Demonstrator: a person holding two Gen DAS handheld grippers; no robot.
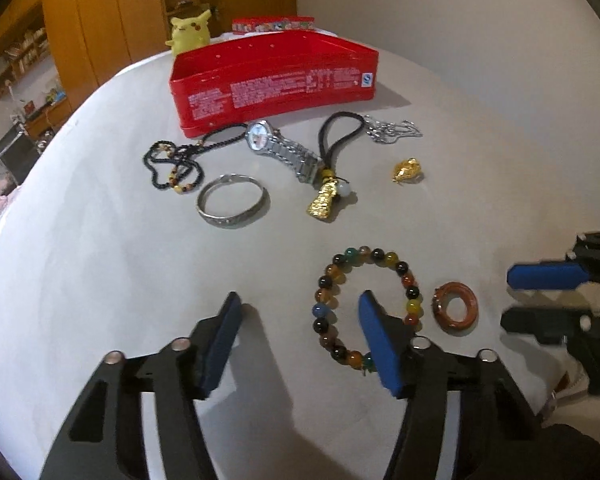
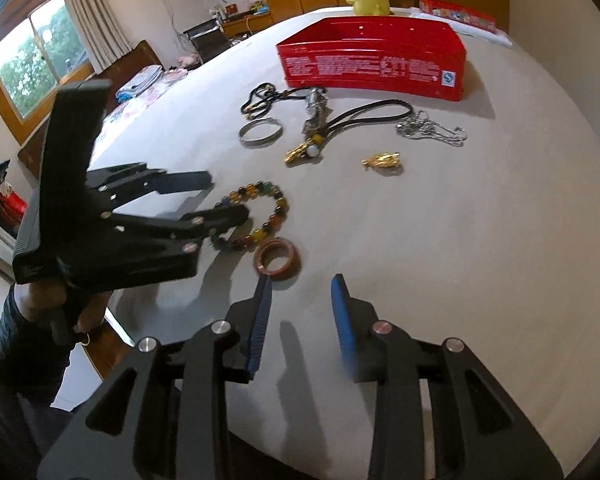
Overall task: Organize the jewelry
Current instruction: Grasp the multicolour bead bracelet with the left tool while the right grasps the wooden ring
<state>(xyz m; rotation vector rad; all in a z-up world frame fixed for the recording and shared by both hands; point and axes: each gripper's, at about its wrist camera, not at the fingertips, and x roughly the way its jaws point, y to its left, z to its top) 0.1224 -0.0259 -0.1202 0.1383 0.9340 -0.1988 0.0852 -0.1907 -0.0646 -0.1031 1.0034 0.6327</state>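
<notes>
Left wrist view: I am holding my left gripper [image 1: 300, 344] low over the grey counter [image 1: 100, 280], its 2 fingers [image 1: 224, 344] standing apart with only bare counter between them. The right-hand finger is overlapping the multicoloured bead bracelet [image 1: 380, 258], nothing grasped. An orange-brown ring [image 1: 456, 306] is lying just beside the bracelet. Further off: a silver bangle [image 1: 232, 200], a watch [image 1: 284, 148], a black bead necklace [image 1: 172, 164], a corded gold pendant [image 1: 324, 198], a small gold charm [image 1: 407, 170], a silver chain [image 1: 392, 130]. The open red tin [image 1: 276, 92] is sitting behind them all. My right gripper [image 1: 540, 298] is entering from the right edge.

Right wrist view: my right gripper [image 2: 300, 320] is hanging released, fingers [image 2: 260, 320] parted over empty counter, the ring [image 2: 277, 259] just ahead of the left-hand tip. My left hand [image 2: 48, 308] is gripping the other tool's handle.
</notes>
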